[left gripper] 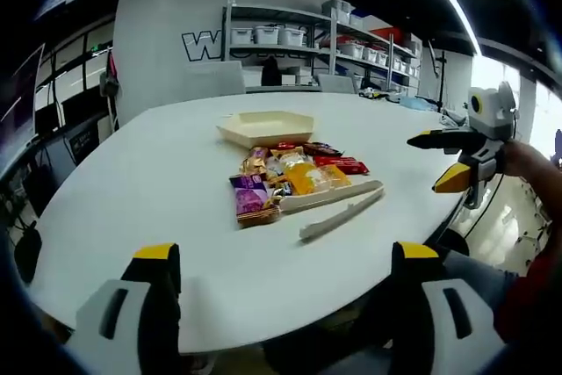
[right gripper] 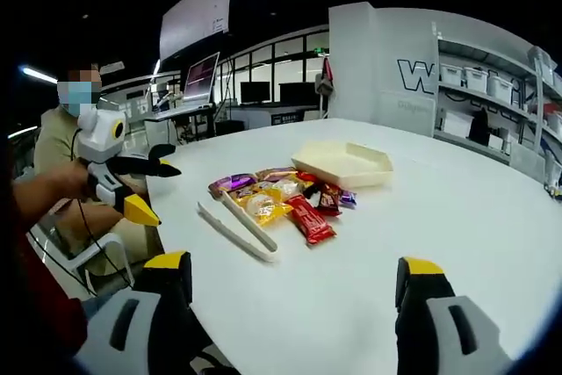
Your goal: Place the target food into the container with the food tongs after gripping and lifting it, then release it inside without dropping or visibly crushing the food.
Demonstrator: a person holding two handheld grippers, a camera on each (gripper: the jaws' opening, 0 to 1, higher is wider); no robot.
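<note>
A pile of wrapped snacks [left gripper: 290, 173] [right gripper: 281, 195] lies on the white table [left gripper: 158, 182] [right gripper: 457, 226], with a purple packet, yellow packets and red bars among them. White food tongs [left gripper: 338, 204] [right gripper: 235, 227] lie beside the pile. A shallow cream tray [left gripper: 266, 126] [right gripper: 344, 163] sits just beyond the snacks. My left gripper [left gripper: 285, 265] is open, near the table's front edge, with nothing between its jaws. My right gripper [right gripper: 294, 274] is open too, above the table edge. In each view the other gripper [left gripper: 457, 160] [right gripper: 145, 186] hovers off the table side, jaws apart.
Shelves with white bins [left gripper: 290, 37] [right gripper: 492, 85] stand behind the table by a grey wall. A seated person [right gripper: 75, 155] is at the far side near desks with monitors [right gripper: 200, 76]. Chairs [left gripper: 215, 76] stand past the table's far edge.
</note>
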